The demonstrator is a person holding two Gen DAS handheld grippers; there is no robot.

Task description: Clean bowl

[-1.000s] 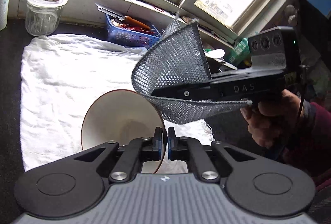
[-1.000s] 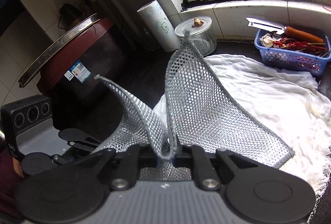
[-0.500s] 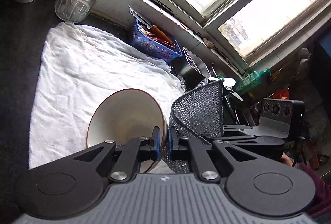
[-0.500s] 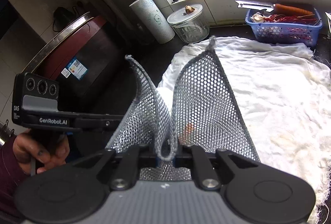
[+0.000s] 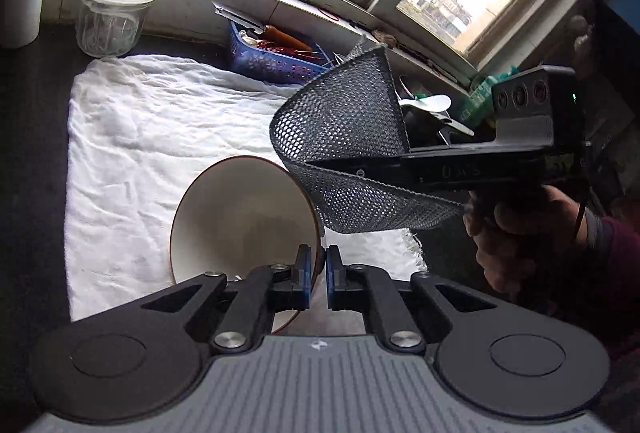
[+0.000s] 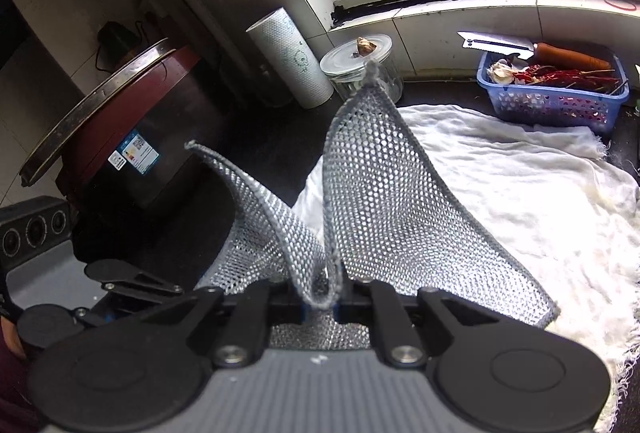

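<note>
since half a second ago the mesh scrubbing cloth (image 5: pixel 344 121) has risen from beside the bowl (image 5: pixel 240 209) to above its right rim, much as it sat a second ago.

left hand-held gripper (image 5: pixel 316 273) is clamped on the bowl's near rim, one blue pad inside and one outside. the bowl is smooth glazed ceramic, cream inside with a thin brown rim line, tipped on edge above the crumpled white cloth (image 5: pixel 160 137), its round mouth opening up and toward the camera.

right hand-held gripper (image 6: pixel 322 303) is pinched shut on a fold of the grey mesh cloth (image 6: pixel 376 201), an open honeycomb weave with a bound edge, fanning into two stiff pointed flaps. from the left wrist its black body reads roughly "das", blurred.

on the dark worktop (image 6: pixel 260 149) stand a ribbed glass jar (image 6: pixel 360 69) with a clear lid, a dotted paper roll (image 6: pixel 292 57), and a perforated blue plastic basket (image 6: pixel 552 93) with dried red chillies. a dark red round appliance (image 6: pixel 116 121) carries a blue sticker, unreadable.
</note>
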